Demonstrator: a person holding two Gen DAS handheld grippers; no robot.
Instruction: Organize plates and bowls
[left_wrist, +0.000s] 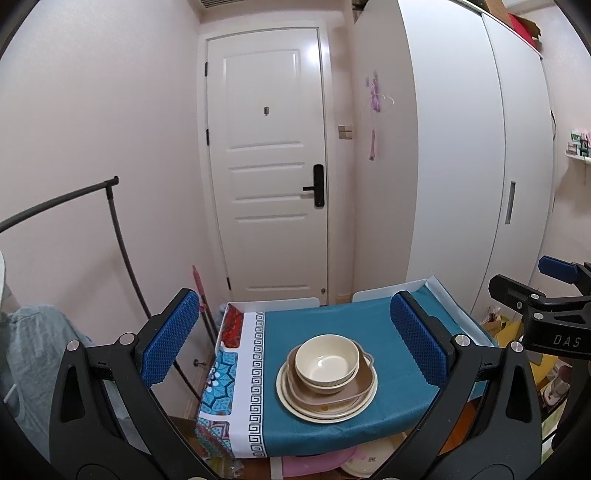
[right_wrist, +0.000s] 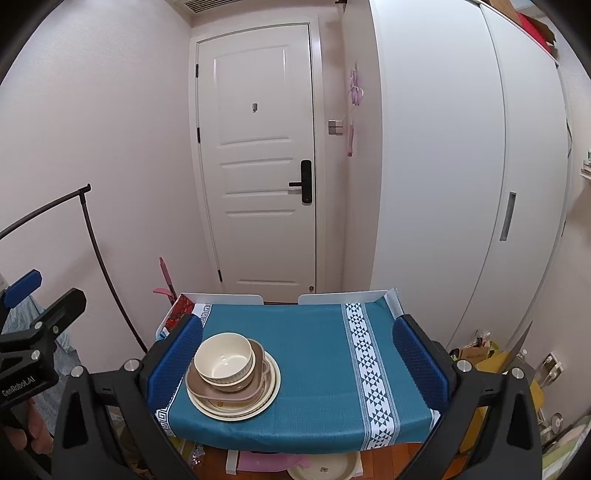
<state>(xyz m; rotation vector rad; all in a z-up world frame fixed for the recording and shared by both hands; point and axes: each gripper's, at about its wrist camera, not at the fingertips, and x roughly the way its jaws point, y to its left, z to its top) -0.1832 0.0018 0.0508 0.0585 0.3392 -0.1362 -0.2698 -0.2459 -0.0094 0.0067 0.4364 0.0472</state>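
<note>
stack, lower centre of frame: cream bowl (left_wrist: 327, 359) nested in a brown bowl (left_wrist: 334, 387), on a brown dish, on a cream plate (left_wrist: 295, 402), largest lowest for stability, on blue tablecloth (left_wrist: 317, 321). left gripper (left_wrist: 295, 343) and right gripper (right_wrist: 295, 358): spread wide, empty, held back.

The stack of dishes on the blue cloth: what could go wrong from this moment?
1. The cream bowl sits on top of the brown dish and the cream plate; a push from the side could make it slide off.
2. The tablecloth hangs loose over the table edge; a jaw that catches it could drag the whole stack.
3. Both grippers are open and empty, so nothing steadies the stack.
</note>
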